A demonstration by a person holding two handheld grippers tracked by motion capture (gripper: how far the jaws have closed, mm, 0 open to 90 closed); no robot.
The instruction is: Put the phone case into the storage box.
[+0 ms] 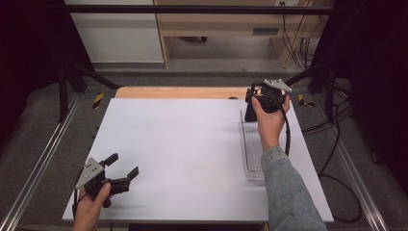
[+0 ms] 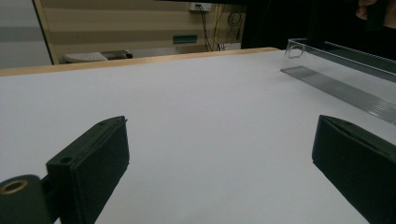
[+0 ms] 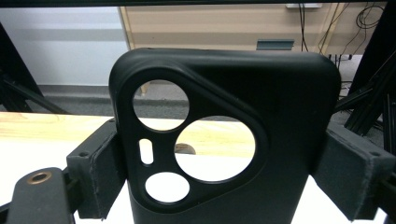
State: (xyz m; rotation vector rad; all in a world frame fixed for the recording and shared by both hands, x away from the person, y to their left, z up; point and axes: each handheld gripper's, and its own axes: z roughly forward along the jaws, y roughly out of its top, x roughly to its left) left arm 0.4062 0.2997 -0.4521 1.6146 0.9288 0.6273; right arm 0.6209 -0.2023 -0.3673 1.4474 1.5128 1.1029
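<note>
so the right gripper (image 1: 254,103) is up in the upper right of the high view, jaws clamped on both sides of a black phone case (image 3: 224,140). in the right gripper view the case stands upright in the middle of the frame, camera cutouts facing us. it's held over the far end of a clear plastic tray (image 1: 251,144) on the right side of the white table (image 1: 183,144), though i can't quite tell if it touches the tray. the left gripper (image 1: 126,172) sits at the lower left, jaws spread wide with nothing between them, low over the table.
</note>
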